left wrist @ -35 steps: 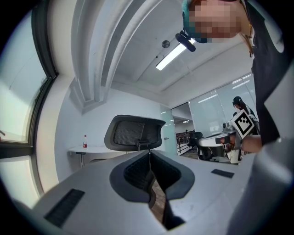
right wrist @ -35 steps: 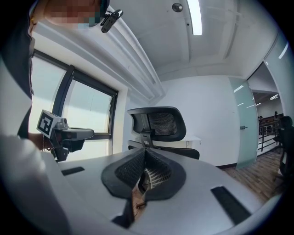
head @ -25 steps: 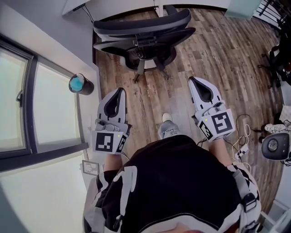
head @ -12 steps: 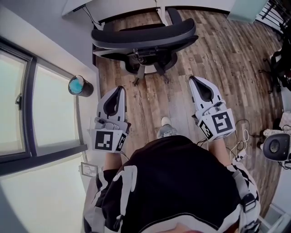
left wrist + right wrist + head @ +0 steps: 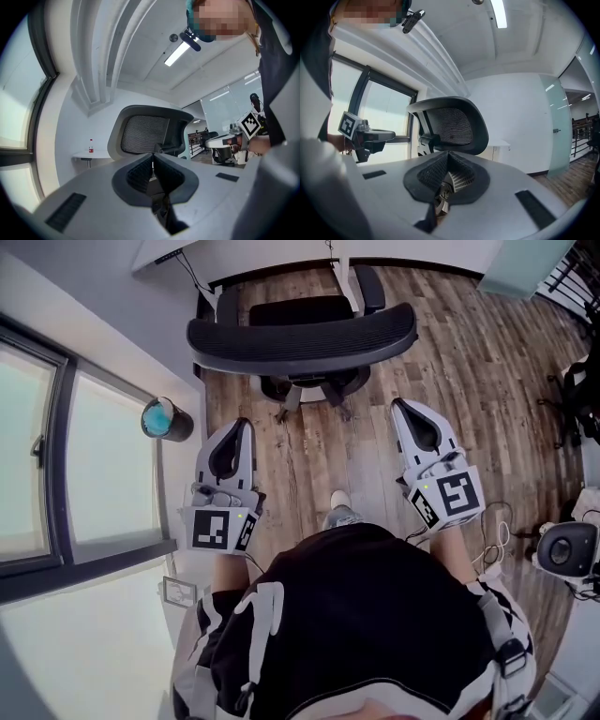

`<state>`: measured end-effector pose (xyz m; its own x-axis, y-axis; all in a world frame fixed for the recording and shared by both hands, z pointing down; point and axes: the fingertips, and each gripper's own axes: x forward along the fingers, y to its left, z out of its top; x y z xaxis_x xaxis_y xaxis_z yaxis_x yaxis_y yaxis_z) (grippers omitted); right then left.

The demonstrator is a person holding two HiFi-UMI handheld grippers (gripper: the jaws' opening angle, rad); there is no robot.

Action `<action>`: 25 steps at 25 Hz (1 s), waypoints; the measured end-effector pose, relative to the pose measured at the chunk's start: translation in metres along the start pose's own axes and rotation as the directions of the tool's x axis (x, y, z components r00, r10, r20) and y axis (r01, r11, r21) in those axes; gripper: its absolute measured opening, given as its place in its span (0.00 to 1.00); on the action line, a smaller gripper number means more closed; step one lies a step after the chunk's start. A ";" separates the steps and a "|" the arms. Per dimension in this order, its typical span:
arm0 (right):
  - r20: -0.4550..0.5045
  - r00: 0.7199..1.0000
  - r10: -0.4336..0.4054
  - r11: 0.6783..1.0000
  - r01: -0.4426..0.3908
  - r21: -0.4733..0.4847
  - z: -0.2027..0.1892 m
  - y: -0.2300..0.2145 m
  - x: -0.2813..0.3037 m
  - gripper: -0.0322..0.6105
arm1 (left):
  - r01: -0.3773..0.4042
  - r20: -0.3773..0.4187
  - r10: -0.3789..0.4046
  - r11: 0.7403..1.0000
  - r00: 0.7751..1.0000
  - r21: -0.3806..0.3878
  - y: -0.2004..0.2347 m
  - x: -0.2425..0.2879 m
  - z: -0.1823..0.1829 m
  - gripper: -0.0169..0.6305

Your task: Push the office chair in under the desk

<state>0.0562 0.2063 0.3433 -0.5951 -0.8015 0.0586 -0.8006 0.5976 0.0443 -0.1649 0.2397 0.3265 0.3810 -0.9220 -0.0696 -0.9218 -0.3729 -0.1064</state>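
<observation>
**First:** Black mesh-backed office chair (image 5: 300,334): on the wood-plank floor (image 5: 375,465) ahead of the person, back toward them, seat pointing at the white desk surface (image 5: 253,251). Not fully tucked in, by my reckoning.

**Second:** Grippers?

**First:** Left gripper (image 5: 234,432) and right gripper (image 5: 410,413) are both short of the backrest, not touching it. The jaws on each are pressed together with nothing between them.

**Second:** How will it handle?

**First:** Probably rolls easily on bare boards, and may swivel if pushed off-centre. The mesh gives, so the stiff top rim of the backrest is the place. One closed gripper near each end, pushing level.
</observation>
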 end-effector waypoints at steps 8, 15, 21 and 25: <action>0.011 1.000 0.013 1.000 -0.012 -0.012 0.005 -0.031 0.023 0.06 | -0.046 0.004 0.046 0.999 0.999 0.011 0.014 0.029 0.001 0.05; 0.019 0.999 0.050 0.998 -0.050 -0.030 0.006 -0.047 0.039 0.07 | -0.083 0.022 0.082 0.996 0.996 0.015 0.020 0.047 0.004 0.05; 0.038 0.999 0.032 0.999 -0.032 -0.016 0.008 -0.051 0.055 0.07 | -0.094 0.012 0.094 0.996 0.996 0.012 0.037 0.050 0.003 0.05; 0.053 0.999 -0.009 1.000 0.010 -0.008 0.011 -0.057 0.060 0.07 | -0.091 0.006 0.091 0.996 0.996 0.007 0.050 0.053 0.003 0.05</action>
<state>0.0659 0.1238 0.3328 -0.5903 -0.8071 0.0054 -0.8058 0.5898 0.0531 -0.1908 0.1721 0.3143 0.2960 -0.9514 -0.0853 -0.9521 -0.2867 -0.1065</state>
